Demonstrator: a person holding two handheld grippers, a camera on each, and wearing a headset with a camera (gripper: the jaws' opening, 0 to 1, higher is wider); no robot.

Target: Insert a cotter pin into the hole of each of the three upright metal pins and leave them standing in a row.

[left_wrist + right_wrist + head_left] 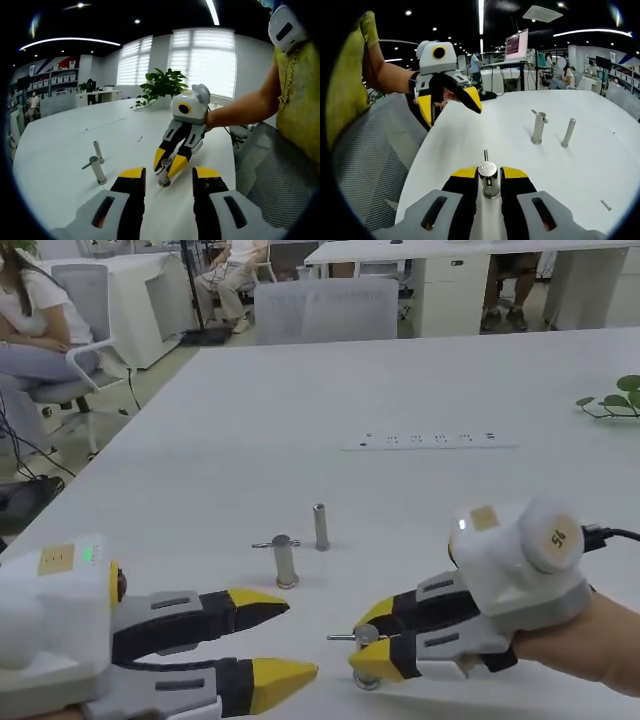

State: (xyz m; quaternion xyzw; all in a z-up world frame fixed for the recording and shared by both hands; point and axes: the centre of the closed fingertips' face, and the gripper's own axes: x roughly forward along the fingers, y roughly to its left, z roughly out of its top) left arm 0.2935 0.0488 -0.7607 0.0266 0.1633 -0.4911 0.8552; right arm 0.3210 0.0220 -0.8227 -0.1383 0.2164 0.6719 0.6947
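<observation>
Pin (pixel 488 172), cotter (pixel 340 637) fitted, is pinched upright on the worktop (pixel 420 510) by the right tongs (pixel 362 640); the left tongs (pixel 298 638) are spread. Two standing pins (pixel 286 562) are seen ahead-left, the farther pin (pixel 320 527) bare.

White table (pixel 300 410), power strip (pixel 430 441), leafy plant (pixel 612 400), grey chair (pixel 325 310)

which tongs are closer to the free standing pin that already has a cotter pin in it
Left. The left tongs sit open just in front of that metal pin, tips short of it. The right tongs are further off to its right, shut on the front pin.
</observation>
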